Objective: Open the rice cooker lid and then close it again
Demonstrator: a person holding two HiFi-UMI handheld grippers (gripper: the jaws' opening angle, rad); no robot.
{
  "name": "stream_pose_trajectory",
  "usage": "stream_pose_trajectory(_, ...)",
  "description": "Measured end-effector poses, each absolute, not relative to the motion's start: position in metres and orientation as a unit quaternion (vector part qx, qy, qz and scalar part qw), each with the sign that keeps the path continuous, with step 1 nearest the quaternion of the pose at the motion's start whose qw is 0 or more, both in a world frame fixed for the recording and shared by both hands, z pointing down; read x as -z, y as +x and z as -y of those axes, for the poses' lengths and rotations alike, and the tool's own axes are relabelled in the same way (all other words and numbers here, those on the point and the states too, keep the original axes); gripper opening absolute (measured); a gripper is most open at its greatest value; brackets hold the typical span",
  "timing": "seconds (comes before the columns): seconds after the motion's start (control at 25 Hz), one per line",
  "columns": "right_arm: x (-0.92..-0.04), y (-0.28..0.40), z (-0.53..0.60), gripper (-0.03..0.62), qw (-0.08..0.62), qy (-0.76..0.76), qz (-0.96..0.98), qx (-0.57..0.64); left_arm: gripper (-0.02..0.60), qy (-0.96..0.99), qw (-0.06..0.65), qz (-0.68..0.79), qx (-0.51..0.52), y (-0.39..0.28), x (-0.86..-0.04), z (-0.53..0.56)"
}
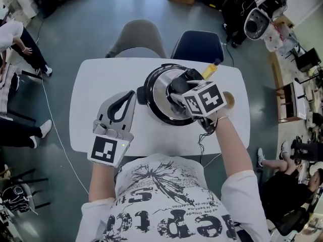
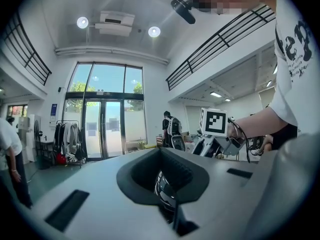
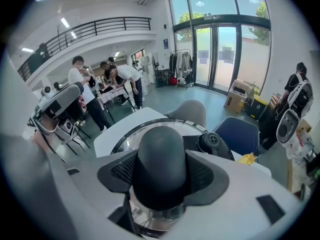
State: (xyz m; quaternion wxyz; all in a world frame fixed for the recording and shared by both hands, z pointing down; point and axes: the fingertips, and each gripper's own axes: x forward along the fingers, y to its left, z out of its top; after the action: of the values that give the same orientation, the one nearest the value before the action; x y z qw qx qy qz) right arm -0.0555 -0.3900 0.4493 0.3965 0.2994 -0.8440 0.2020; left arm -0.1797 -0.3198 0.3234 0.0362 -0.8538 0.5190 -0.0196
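A rice cooker point(image 1: 151, 92) with a shiny steel lid point(image 1: 160, 96) stands in the middle of the white table point(image 1: 101, 79). My right gripper point(image 1: 179, 86) reaches down over it and is shut on the lid's black knob point(image 3: 161, 159), which fills the space between its pads. The lid rim point(image 3: 125, 134) and a black steam vent point(image 3: 214, 143) show around the knob. My left gripper point(image 1: 131, 94) rests level over the table left of the cooker, its jaws together with nothing held. Through its hollow pads point(image 2: 145, 171) a strip of the chrome cooker point(image 2: 162, 186) shows.
A grey chair point(image 1: 137, 37) and a blue chair point(image 1: 198, 45) stand behind the table. A yellow object point(image 1: 209, 70) and a round tan object point(image 1: 229, 101) lie right of the cooker. A cable point(image 1: 202, 146) hangs off the near edge. People stand around the room.
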Motion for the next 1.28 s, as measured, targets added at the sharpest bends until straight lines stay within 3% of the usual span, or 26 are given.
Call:
stream_pose_trajectory(0.24,-0.468,-0.073,0.426,0.291,0.411,0.311,0.833,-0.201,0.014,-0.851,0.022,-0.525,0.016,-0.210,-0.335,0.355)
stream_pose_trajectory(0.72,-0.483,-0.077,0.436,0.293,0.422,0.313,0.824,-0.212,0.012,-0.860,0.017,-0.509,0.025,-0.209,-0.347,0.374)
stream_pose_trajectory(1.04,-0.484,-0.077,0.432,0.301,0.384,0.323,0.839,-0.209,0.012,-0.863,0.015,-0.504,0.024,-0.201,-0.346,0.363)
stream_pose_trajectory(1.12,-0.485,-0.078,0.428,0.340,0.376,0.327,0.844,-0.200,0.012,-0.863,0.016,-0.504,0.023,-0.198,-0.346,0.353)
stream_pose_trajectory(1.2,-0.482,-0.075,0.428,0.422,0.367,0.343,0.847,-0.174,0.012,-0.865,0.019,-0.502,0.024,-0.191,-0.347,0.344)
stream_pose_trajectory(1.28,-0.472,-0.068,0.431,0.430,0.358,0.359,0.849,-0.146,0.012,-0.866,0.021,-0.499,0.024,-0.182,-0.346,0.335)
